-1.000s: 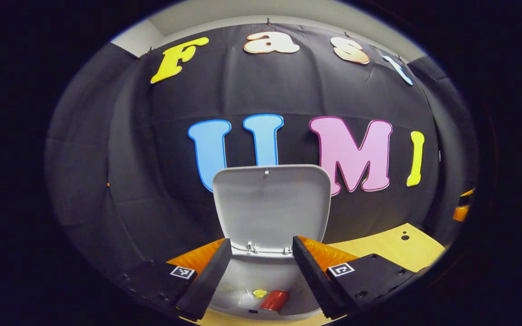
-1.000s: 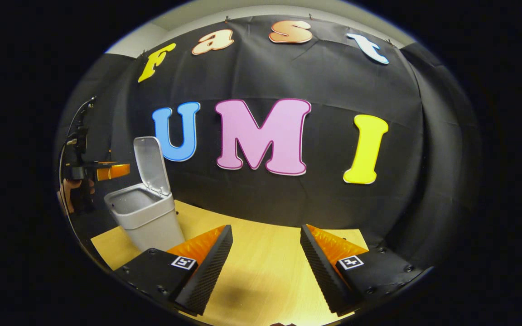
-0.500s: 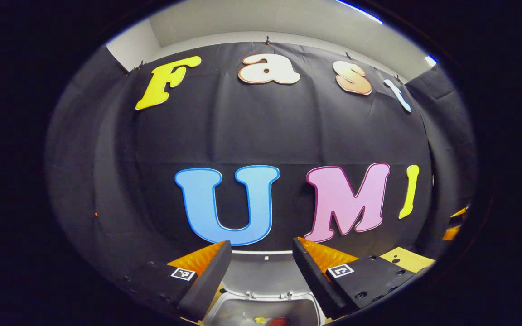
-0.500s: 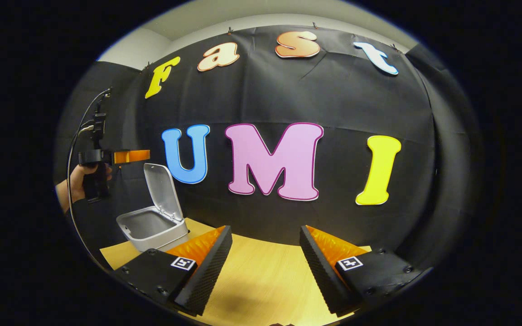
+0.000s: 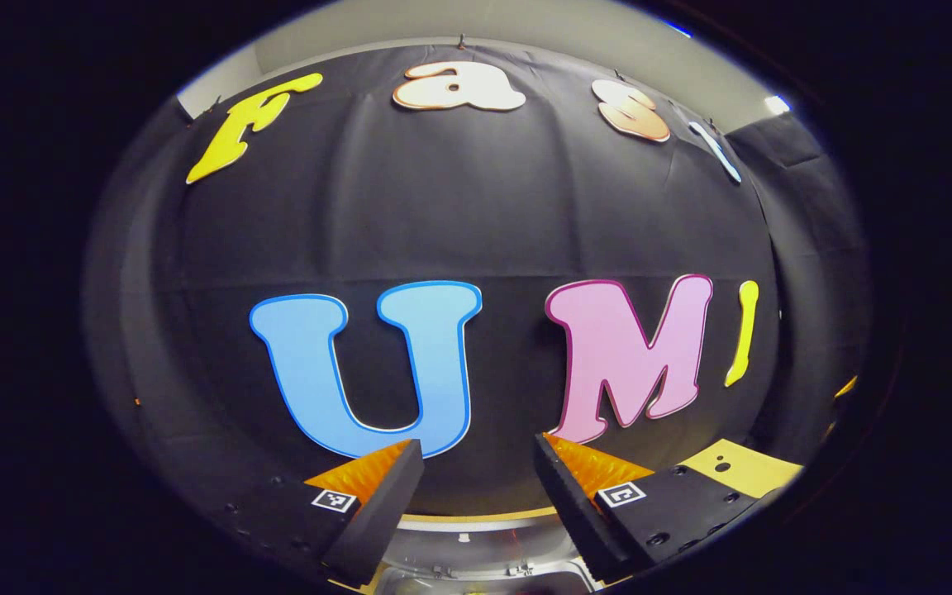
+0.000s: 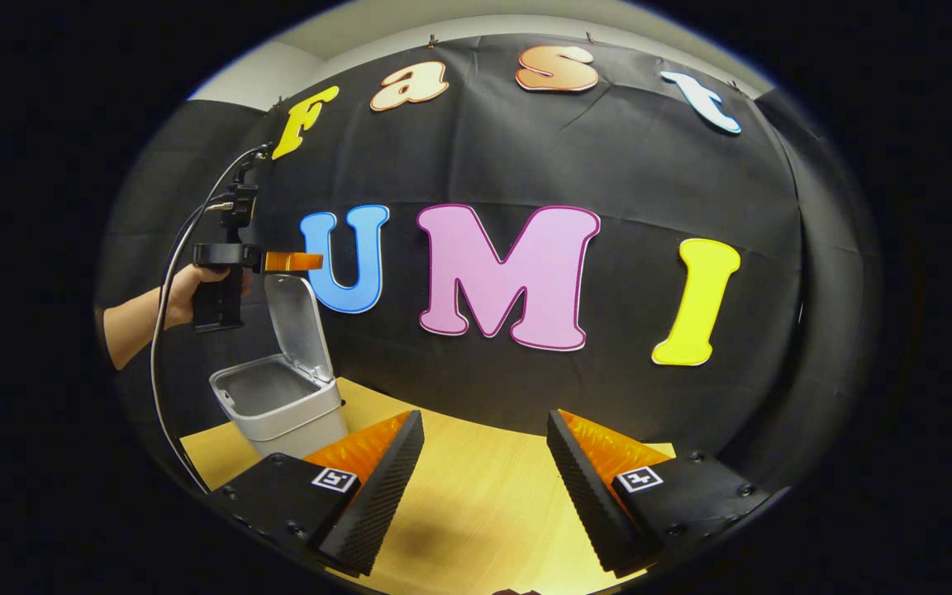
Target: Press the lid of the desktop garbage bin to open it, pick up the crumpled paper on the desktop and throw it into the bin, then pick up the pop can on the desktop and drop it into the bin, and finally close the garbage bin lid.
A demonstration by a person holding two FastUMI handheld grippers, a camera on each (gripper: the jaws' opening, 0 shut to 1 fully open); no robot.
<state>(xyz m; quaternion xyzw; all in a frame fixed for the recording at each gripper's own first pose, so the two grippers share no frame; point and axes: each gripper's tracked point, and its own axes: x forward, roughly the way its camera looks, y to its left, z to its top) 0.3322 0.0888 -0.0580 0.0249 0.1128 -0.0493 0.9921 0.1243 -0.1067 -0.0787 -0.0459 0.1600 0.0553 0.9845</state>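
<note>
Final step, closing the lid. The left gripper point(image 6: 294, 262), jaws apart and empty, is held level with the top edge of the raised lid point(image 6: 301, 322), placed, by appearance, to tip it forward and down. The garbage bin point(image 6: 282, 405) stands open near the counter's point(image 6: 476, 504) left edge. The right gripper point(image 6: 484, 487) hovers over bare counter, jaws apart, idle.

Grey bin point(image 6: 282, 405) on the table point(image 6: 476, 496), lid point(image 6: 301, 326) raised upright at its back edge, mouth open
</note>
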